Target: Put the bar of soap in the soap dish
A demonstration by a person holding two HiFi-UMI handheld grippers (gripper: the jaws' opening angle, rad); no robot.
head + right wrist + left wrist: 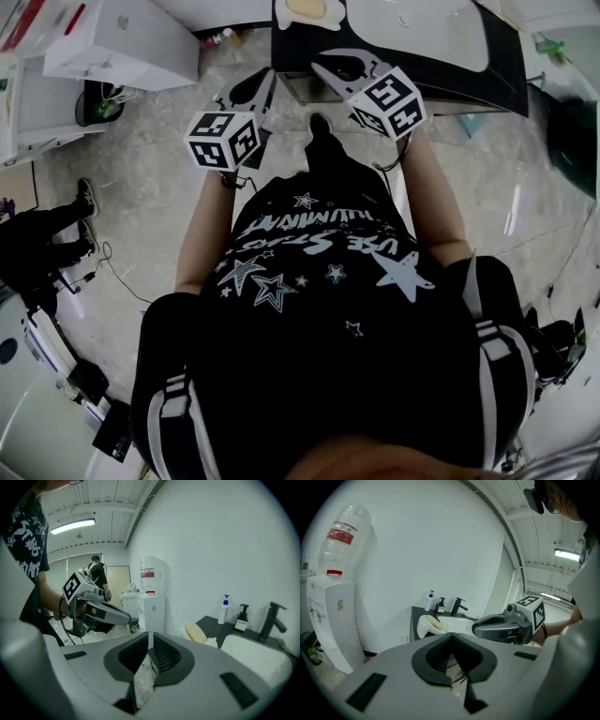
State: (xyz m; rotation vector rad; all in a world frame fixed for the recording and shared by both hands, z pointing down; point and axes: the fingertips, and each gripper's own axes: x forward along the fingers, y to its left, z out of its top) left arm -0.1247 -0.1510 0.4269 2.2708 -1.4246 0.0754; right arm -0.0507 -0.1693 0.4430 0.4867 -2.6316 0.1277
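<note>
L gripper (pixel 451 639) jaws together, R gripper (pixel 150 641) nearly so, both empty, well off bench (pixel 417 612). Soap (pixel 432 622) sits at bench corner; a closed-jaw nudge could knock it off.

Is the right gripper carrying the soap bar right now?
No: the right gripper has its fingers nearly together with nothing between them; the soap bar lies away on the counter.

Bright, even indoor light comes from ceiling strip lamps (pixel 72 525), which glare in both gripper views. The white wall (pixel 426 541) looks washed out. Fisheye bending curves every edge and the corners go black. The right gripper (pixel 150 641), close to the lens, is soft; the glossy floor (pixel 514 211) carries pale streaks
</note>
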